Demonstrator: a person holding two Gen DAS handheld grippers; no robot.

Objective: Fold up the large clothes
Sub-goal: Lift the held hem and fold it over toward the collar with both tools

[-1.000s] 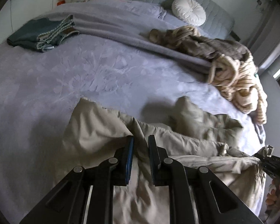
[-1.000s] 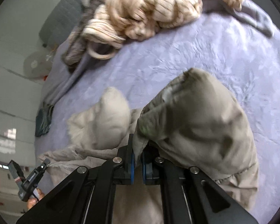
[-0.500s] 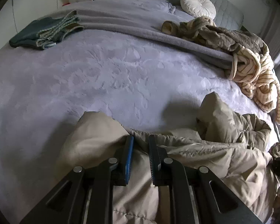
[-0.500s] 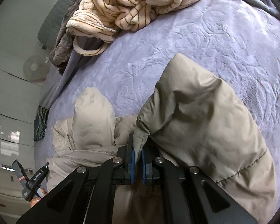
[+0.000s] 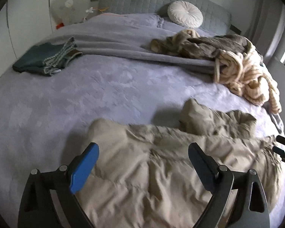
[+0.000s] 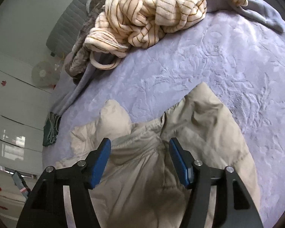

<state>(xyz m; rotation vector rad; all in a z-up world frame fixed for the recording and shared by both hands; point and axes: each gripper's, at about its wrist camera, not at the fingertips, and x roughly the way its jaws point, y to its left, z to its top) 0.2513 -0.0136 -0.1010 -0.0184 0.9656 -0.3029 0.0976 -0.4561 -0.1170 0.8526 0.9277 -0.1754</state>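
The beige padded coat (image 5: 161, 163) lies crumpled across the lower half of the left wrist view, on the lavender embossed bedspread (image 5: 85, 87), with one puffed sleeve or corner raised at right of centre. The left gripper (image 5: 143, 158) has just been opening: its blue pads stand wide apart above the coat, touching nothing. The right gripper (image 6: 139, 157) has likewise just been opening; its pads straddle a seam of the coat (image 6: 199, 125) in the lower middle of the right wrist view without pressing on it. This looks like the release after a fold has been laid down, with the garment only partly tidied.

The next move probably calls for fresh holds on two edges or corners, so another section can be drawn over flat; the thick padding will likely spring back unless pressed down.

Much is uncertain. The near part of the coat is cut off by the bottom edge and hidden behind the gripper frames, so its hem and collar cannot be told apart. The cream striped fleece garment (image 6: 152, 13) at the top of the right view is tangled with a brown one, their shapes unreadable. The dark teal folded clothes (image 5: 45, 58) sit at upper left, well apart.
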